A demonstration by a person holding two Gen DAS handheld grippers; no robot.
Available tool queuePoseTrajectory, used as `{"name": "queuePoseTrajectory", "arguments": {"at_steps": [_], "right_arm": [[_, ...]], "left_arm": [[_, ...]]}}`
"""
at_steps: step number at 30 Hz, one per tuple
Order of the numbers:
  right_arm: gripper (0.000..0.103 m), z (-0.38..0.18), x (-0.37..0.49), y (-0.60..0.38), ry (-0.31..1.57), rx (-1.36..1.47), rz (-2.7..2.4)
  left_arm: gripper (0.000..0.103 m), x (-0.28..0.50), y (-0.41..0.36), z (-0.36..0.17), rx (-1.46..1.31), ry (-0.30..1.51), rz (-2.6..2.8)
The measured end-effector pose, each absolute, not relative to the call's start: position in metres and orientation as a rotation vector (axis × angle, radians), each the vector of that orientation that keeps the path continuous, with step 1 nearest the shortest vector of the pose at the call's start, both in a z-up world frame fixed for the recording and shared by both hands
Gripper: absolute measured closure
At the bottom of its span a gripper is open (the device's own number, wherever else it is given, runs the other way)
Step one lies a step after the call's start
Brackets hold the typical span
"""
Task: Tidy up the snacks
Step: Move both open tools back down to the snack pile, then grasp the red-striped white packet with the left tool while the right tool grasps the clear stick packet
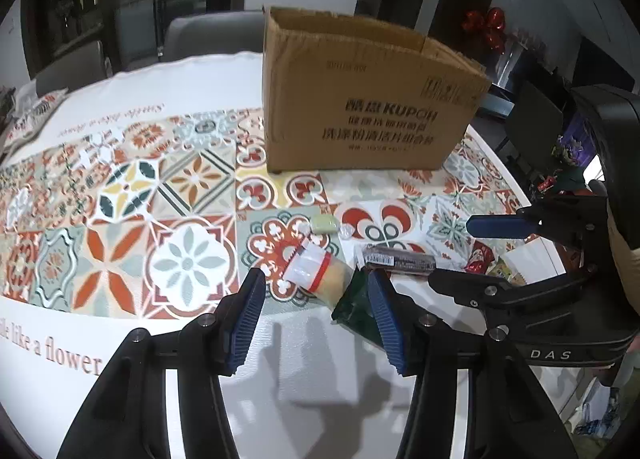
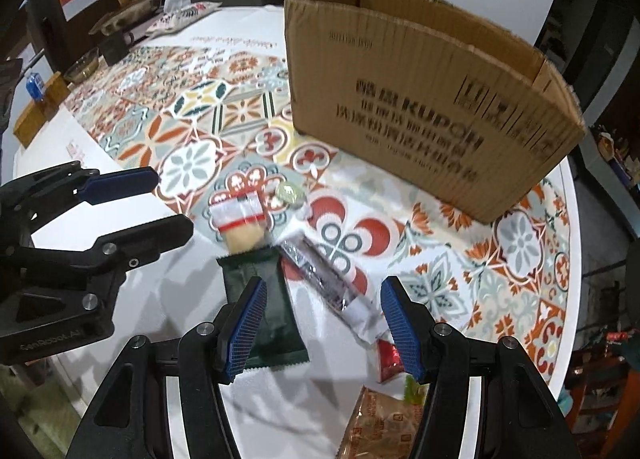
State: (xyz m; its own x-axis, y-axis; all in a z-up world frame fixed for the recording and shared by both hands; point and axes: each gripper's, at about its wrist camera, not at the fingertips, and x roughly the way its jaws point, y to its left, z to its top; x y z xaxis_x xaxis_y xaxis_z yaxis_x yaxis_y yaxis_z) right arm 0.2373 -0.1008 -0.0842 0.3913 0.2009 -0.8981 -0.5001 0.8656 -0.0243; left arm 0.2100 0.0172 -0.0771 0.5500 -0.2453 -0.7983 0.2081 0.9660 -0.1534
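Left wrist view: an open cardboard box (image 1: pixel 372 99) printed "KUPOH" stands on the patterned tablecloth (image 1: pixel 160 199), which reads "like a flower"; its inside is hidden. The left gripper (image 1: pixel 316 295) hangs with jaws apart, empty, over a clear-wrapped snack (image 1: pixel 316 271) and a dark green packet (image 1: pixel 354 309).

Right wrist view: the right gripper (image 2: pixel 324 301), jaws apart and empty, is above a dark wrapped bar (image 2: pixel 320 271); the box's inside shows only bare wall.
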Motion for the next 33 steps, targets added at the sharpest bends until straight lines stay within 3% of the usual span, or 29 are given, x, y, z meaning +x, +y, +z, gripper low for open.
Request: {"name": "queuePoseTrajectory", "arguments": {"at_steps": [19, 22, 29, 33], "right_arm": [[0.046, -0.130, 0.264, -0.099, 1.194, -0.338, 0.439], [0.048, -0.133, 0.268, -0.101, 1.205, -0.315, 0.443], [0.059, -0.139, 0.273, -0.103, 1.219, -0.282, 0.451], [0.077, -0.138, 0.273, -0.104, 1.208, -0.268, 0.463]], "left_arm": [[0.057, 0.249, 0.018, -0.128, -0.132, 1.041, -0.304], [0.066, 0.251, 0.016, -0.129, -0.128, 1.037, -0.284], [0.079, 0.250, 0.014, -0.124, -0.122, 1.004, -0.292], [0.089, 0.248, 0.011, -0.115, -0.112, 0.980, -0.305]]}}
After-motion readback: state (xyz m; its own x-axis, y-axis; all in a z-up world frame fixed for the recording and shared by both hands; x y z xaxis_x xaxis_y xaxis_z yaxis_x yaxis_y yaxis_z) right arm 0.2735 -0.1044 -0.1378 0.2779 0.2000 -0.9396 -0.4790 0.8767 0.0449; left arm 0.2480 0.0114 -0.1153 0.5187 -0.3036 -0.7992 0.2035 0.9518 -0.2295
